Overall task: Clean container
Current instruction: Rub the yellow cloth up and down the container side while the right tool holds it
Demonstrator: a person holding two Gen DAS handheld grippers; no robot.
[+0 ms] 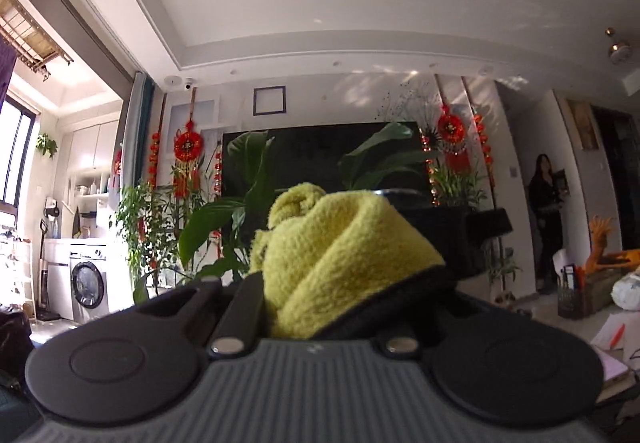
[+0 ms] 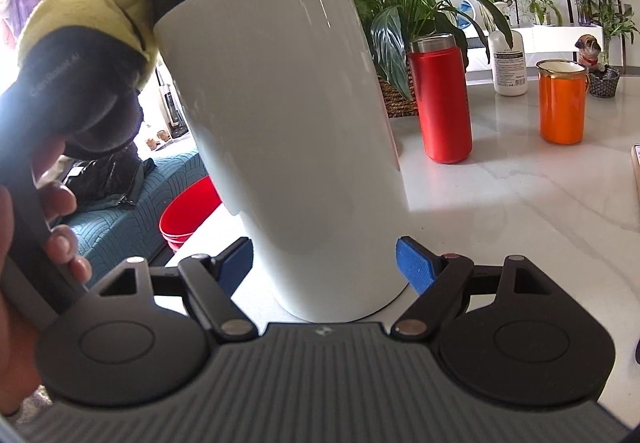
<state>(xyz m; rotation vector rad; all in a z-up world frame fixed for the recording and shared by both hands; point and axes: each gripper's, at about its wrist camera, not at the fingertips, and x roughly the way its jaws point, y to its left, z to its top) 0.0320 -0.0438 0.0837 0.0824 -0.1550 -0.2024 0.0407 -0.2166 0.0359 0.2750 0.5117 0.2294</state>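
A tall white container [image 2: 288, 123] with a black lid stands upright on the white marble table [image 2: 520, 203]. My right gripper [image 2: 328, 263] grips it low down, one blue pad [image 2: 416, 267] against each side. My left gripper [image 2: 80, 55] comes in from the upper left, shut on a bunched yellow-green cloth [image 2: 84, 7]. The cloth presses against the side of the black lid. In the left wrist view the cloth [image 1: 340, 243] fills the space between the fingers of the left gripper [image 1: 340, 283] and hides their tips. A hand holds the left gripper's handle.
A red flask [image 2: 440, 99], an orange cup [image 2: 560, 103], a white bottle [image 2: 508, 59], a dog figurine [image 2: 590, 47] and a potted plant [image 2: 400, 3] stand further back on the table. A red basin [image 2: 188, 211] sits below the table's left edge. A person [image 1: 546, 211] stands in a far doorway.
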